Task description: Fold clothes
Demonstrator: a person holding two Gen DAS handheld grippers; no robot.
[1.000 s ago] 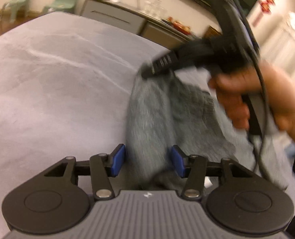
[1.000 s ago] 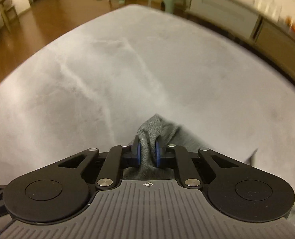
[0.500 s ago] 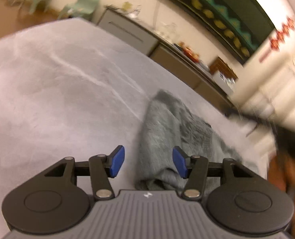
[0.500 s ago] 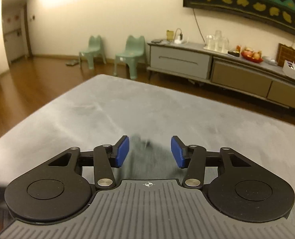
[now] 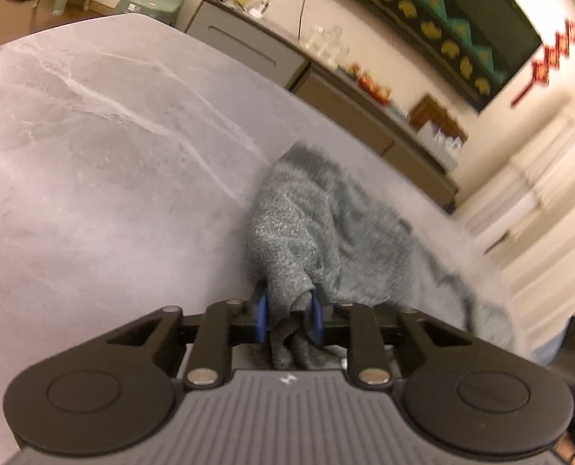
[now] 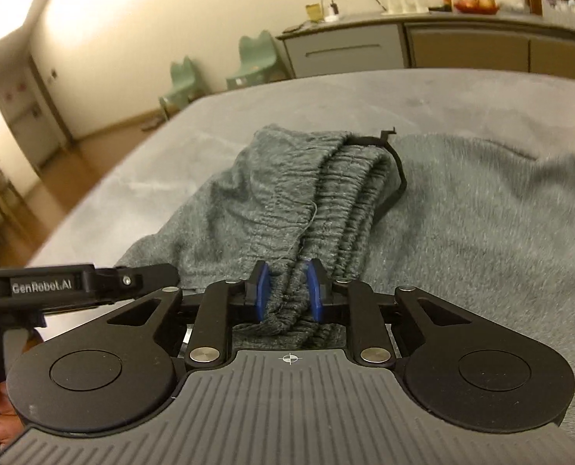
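Left gripper (image 5: 289, 316) and right gripper (image 6: 289, 290) are now both clamping the grey garment (image 6: 287, 197).
Half a second ago both were apart; they are regripping, ready for the next fold.

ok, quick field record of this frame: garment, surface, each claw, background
garment: grey knit garment with ribbed elastic band, black drawstring along its far edge, bunched
surface: grey table, garment lying on it
left claw: shut on a fold of the garment, blue pads pinching fabric
right claw: shut on the ribbed band
left tool in right view: black handle beside the garment
background: two green chairs, sideboard along the wall
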